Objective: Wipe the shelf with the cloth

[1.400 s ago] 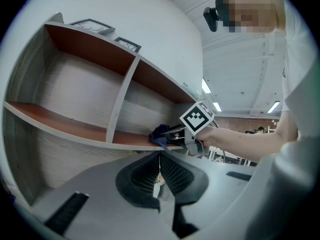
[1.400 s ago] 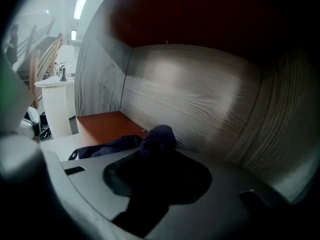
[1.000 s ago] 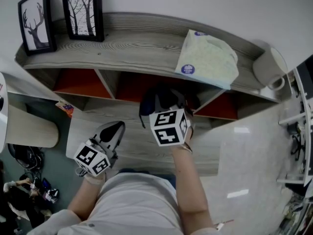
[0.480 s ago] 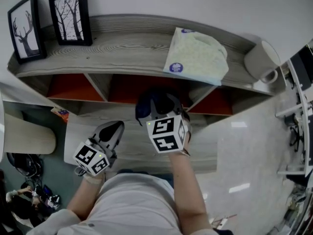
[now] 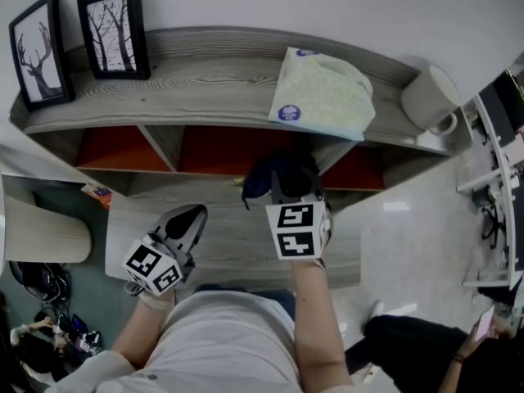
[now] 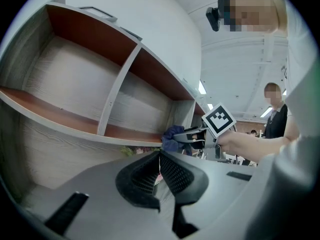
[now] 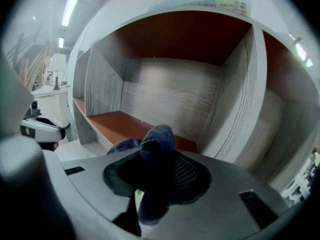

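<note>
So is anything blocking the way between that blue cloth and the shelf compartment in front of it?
Nothing visible does. The right gripper holds the dark blue cloth in its fingers before the open compartment, whose reddish floor looks bare as far as this view shows.

Deer picture (image 5: 37,51), tree picture (image 5: 115,29), pale wipes pack (image 5: 321,95), grey mug (image 5: 427,101)

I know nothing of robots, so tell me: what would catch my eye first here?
The dark blue cloth clamped in the right tongs, in front of the shelf's middle compartment. Next, the black-and-white cubes on the tongs, then two framed pictures at the shelf top's left end.
</note>
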`<state>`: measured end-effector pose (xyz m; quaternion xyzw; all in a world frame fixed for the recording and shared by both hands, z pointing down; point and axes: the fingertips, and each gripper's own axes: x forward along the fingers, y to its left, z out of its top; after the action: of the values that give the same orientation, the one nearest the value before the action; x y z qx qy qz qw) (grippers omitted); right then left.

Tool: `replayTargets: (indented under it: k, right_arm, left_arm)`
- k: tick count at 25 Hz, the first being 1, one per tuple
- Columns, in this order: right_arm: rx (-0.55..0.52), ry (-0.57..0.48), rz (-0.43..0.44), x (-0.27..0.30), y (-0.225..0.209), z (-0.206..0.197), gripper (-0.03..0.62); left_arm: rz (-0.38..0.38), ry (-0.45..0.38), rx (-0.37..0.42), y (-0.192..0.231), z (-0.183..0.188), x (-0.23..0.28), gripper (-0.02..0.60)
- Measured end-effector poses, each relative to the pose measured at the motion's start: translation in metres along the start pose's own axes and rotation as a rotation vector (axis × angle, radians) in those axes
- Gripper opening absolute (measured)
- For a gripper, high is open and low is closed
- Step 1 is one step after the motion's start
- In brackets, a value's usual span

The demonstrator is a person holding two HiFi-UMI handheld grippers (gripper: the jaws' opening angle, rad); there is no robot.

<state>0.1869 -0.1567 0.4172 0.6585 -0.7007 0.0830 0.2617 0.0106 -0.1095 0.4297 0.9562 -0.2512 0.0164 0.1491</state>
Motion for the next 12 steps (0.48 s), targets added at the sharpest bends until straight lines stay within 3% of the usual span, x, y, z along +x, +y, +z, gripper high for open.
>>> replayTargets:
  k: [3,12]
  right_arm:
    - [0.094,-0.026,0.012,-0.002,-0.004,-0.003,0.121]
    - [0.649,-0.232,0.117,-0.021,-0.021,-0.004,0.118]
  left_arm:
    - [-0.003,0.001,0.000,-0.001,-0.001,-0.002,0.015]
    - [-0.010,0.004,0.004,-0.005,-0.003,-0.003,0.015]
